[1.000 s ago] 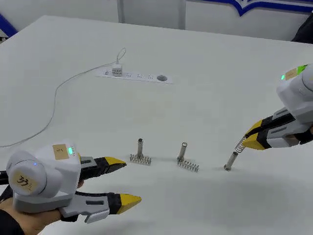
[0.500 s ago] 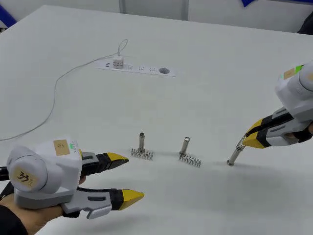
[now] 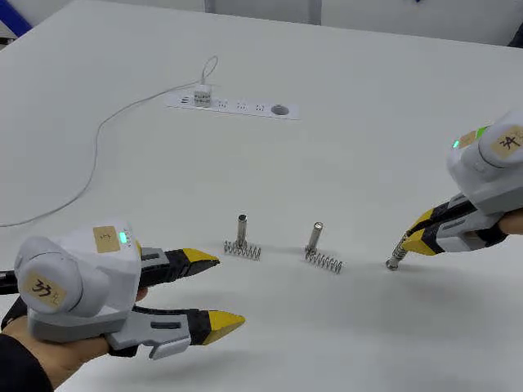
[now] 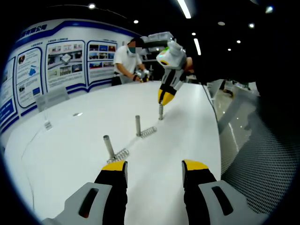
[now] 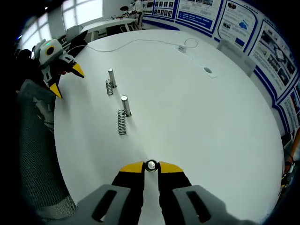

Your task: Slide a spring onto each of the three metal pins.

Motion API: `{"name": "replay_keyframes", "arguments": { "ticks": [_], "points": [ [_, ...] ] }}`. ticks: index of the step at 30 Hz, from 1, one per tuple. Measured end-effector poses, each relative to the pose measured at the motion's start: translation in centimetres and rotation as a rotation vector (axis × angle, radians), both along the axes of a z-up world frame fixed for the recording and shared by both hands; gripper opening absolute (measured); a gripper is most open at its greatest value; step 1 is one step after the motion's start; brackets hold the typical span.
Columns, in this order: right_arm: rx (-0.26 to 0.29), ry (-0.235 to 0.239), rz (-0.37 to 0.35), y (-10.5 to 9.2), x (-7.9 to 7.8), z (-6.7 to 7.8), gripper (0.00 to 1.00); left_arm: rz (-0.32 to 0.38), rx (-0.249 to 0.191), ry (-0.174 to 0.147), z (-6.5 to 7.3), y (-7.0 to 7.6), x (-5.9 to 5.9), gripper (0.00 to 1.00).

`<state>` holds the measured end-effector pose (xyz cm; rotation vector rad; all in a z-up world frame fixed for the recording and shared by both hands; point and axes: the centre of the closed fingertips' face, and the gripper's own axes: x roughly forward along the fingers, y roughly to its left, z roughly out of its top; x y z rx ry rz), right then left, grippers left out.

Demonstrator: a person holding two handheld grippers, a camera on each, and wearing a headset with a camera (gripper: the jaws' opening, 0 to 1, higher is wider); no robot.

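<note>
Three short metal pins stand in a row on the white table. Beside the left pin lies a spring, and another spring lies beside the middle pin. My right gripper is shut on a third spring, which is threaded over the tilted right pin. In the right gripper view that pin's top shows between the yellow tips of the right gripper. My left gripper is open and holds nothing, a short way in front of the left pin.
A white power strip with a plugged-in charger and a trailing cable lies at the back of the table. A person stands beyond the table's far end. The table edge runs close on the right.
My right gripper has come down with the spring, from just above the right pin's tip to over the pin. The left gripper has hardly moved. The head camera has shifted.
</note>
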<state>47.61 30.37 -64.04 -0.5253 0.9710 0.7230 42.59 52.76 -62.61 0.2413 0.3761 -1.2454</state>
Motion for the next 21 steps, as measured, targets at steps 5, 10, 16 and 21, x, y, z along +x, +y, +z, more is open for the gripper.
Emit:
{"name": "replay_keyframes", "arguments": {
  "ticks": [5,10,16,21],
  "points": [
    [-0.001,0.009,-0.007,0.0,-0.2,-0.7,0.12,0.004,0.006,-0.003,0.2,0.2,0.1,0.48],
    [0.0,0.015,-0.009,0.0,-0.5,-1.4,0.12,0.007,0.009,-0.005,0.2,0.3,0.1,0.47],
    [0.011,0.001,-0.016,0.0,-0.5,-1.3,0.13,0.003,0.013,-0.001,0.1,-0.1,-0.1,0.48],
    [0.006,-0.011,-0.038,-0.8,-1.2,-0.8,0.15,0.005,0.008,-0.006,0.3,-0.3,0.1,0.47]
  ]
}}
